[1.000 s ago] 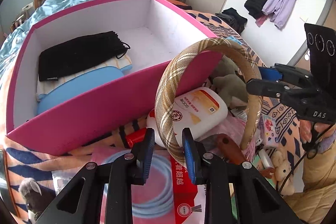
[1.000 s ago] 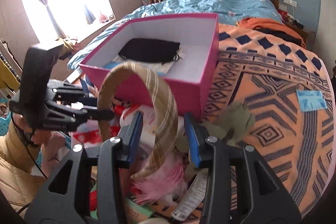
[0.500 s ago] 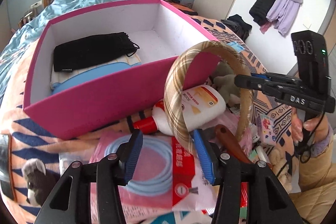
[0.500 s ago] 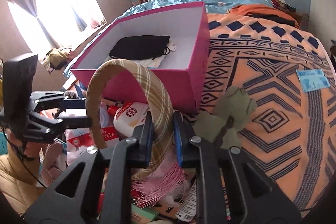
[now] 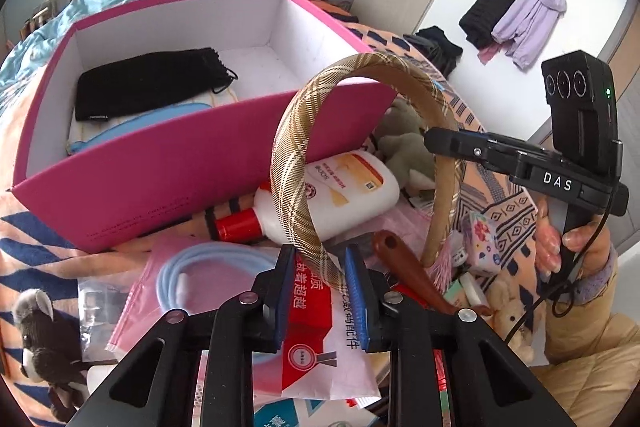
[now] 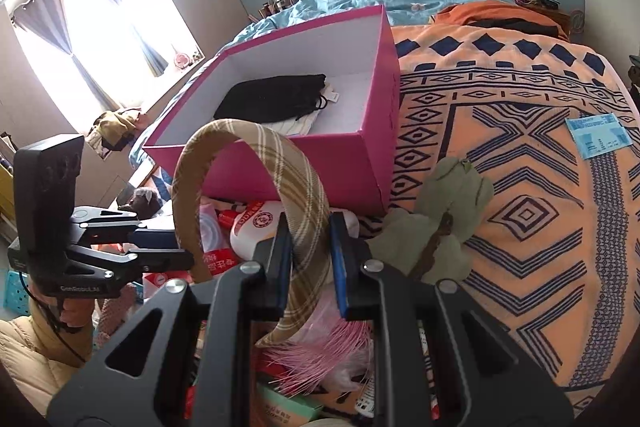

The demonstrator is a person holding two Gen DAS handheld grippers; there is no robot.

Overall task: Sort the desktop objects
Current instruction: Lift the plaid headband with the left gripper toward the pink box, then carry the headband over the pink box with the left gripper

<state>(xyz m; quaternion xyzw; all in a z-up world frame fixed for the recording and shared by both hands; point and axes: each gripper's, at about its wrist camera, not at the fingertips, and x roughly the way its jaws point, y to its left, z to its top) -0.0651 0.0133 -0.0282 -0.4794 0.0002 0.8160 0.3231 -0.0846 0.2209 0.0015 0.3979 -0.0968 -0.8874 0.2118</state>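
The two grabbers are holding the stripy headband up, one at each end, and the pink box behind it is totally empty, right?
Not quite. The pink box isn't empty: the left wrist view shows a black pouch lying inside. The rest is right: the left gripper and right gripper each clamp one end of the headband.

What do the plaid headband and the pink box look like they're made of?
Headband: woven fabric, matte, tan with cream and brown plaid lines; it holds a stiff arch, so probably a rigid core, which isn't visible. Pink box: looks like rigid cardboard, smooth matte pink outside, plain white inside, with thin straight walls and crisp folded corners.
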